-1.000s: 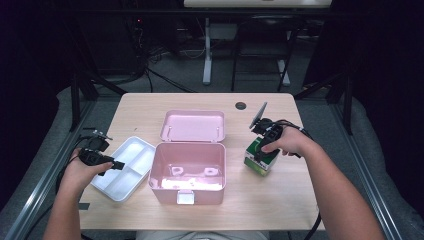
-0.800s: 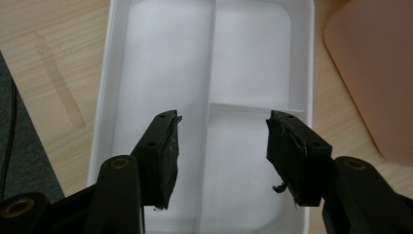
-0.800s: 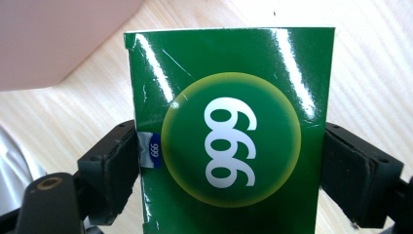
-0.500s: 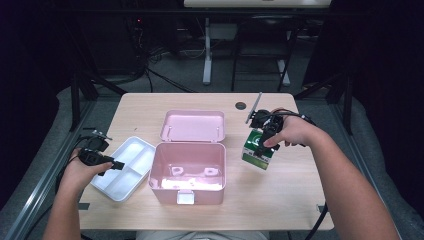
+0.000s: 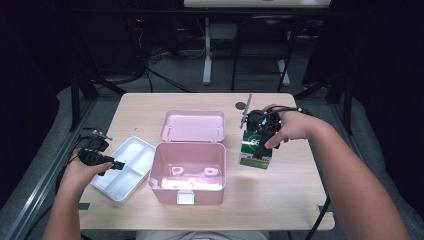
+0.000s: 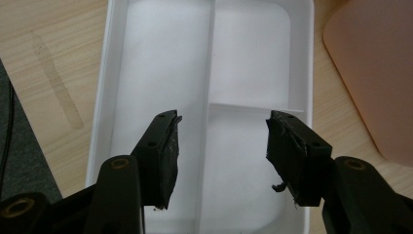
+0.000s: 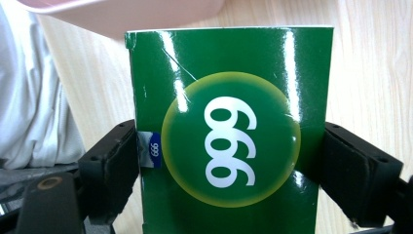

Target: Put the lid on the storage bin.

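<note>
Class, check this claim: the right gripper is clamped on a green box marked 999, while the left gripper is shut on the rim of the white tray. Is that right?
Not quite. The left gripper is not shut on the white tray: the left gripper view shows its jaws standing open above the tray's compartments, gripping nothing. The rest holds: the right gripper is clamped on the green box marked 999.

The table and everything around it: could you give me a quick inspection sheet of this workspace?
Surface: light wooden table, with a dark round spot near its far edge.
Job's things: green box marked 999; open pink case, lid back; white divided tray.
Clutter: nothing seen.
Grippers: right claw clamped on the green box's sides; left claw open over the tray, holding nothing.
Cables: one trails from the right claw; more on the floor behind.
Surroundings: dark room, metal stand legs behind.
</note>
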Demonstrator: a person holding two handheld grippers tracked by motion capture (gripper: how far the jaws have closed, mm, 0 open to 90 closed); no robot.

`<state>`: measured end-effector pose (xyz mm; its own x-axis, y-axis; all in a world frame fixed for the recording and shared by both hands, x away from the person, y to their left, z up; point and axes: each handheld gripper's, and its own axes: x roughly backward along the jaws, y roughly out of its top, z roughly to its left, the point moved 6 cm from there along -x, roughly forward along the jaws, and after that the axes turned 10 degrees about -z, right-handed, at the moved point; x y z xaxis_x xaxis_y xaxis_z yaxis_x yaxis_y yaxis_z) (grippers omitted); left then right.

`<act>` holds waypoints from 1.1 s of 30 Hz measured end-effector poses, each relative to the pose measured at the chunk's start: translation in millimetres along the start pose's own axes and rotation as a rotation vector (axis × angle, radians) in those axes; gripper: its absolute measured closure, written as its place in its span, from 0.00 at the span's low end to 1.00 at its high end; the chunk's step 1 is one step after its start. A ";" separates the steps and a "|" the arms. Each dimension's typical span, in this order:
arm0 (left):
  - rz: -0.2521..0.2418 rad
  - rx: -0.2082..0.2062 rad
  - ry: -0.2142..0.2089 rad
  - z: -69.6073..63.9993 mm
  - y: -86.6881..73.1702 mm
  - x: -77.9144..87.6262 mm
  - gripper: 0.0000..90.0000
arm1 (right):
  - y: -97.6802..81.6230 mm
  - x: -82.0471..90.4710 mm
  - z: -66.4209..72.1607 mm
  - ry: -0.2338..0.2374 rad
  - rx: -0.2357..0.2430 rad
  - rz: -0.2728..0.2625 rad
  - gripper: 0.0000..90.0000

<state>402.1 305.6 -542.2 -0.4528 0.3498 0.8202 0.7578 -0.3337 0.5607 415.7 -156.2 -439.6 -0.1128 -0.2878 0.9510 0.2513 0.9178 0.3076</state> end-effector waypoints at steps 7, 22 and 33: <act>-0.001 0.000 -0.001 -0.7 0.1 -0.2 0.51 | 19.0 11.7 13.1 0.018 0.037 -0.013 0.17; 0.006 -0.005 -0.002 -1.3 -0.1 -1.5 0.51 | 84.1 3.9 44.6 0.077 0.110 -0.027 0.17; 0.007 0.000 -0.003 0.3 -0.9 -1.5 0.51 | 118.6 -18.4 61.5 0.089 0.158 -0.030 0.17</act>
<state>402.3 305.7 -543.9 -0.4461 0.3503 0.8236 0.7608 -0.3363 0.5551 388.4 -25.2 -422.6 -0.0302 -0.3323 0.9427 0.0942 0.9380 0.3336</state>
